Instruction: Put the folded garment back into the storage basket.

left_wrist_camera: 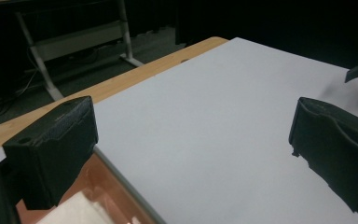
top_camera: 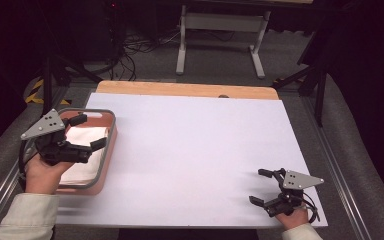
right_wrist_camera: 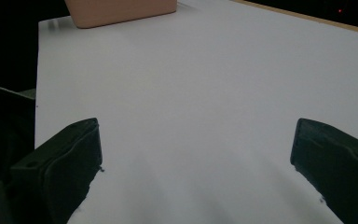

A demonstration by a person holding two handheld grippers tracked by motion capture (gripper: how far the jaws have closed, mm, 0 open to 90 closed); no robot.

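Note:
A salmon-pink bin (top_camera: 111, 142) with a grey rim stands at the table's left edge, and white folded cloth (top_camera: 82, 137) lies in it. My left gripper (top_camera: 87, 132) hovers over the bin, open, with nothing between its jaws. In the left gripper view the bin's rim (left_wrist_camera: 121, 179) and a corner of the cloth (left_wrist_camera: 77, 210) sit below the left gripper (left_wrist_camera: 191, 149). My right gripper (top_camera: 261, 186) rests low near the table's front right corner, open and empty. The right gripper view looks past the right gripper (right_wrist_camera: 196, 168) across the white table to the bin (right_wrist_camera: 121, 11).
The white tabletop (top_camera: 195, 150) has a wooden strip (top_camera: 185, 90) along its far edge. Beyond it stand a white frame's legs (top_camera: 220, 40) and cables on the floor. Metal rails (top_camera: 330, 165) run along both sides of the table.

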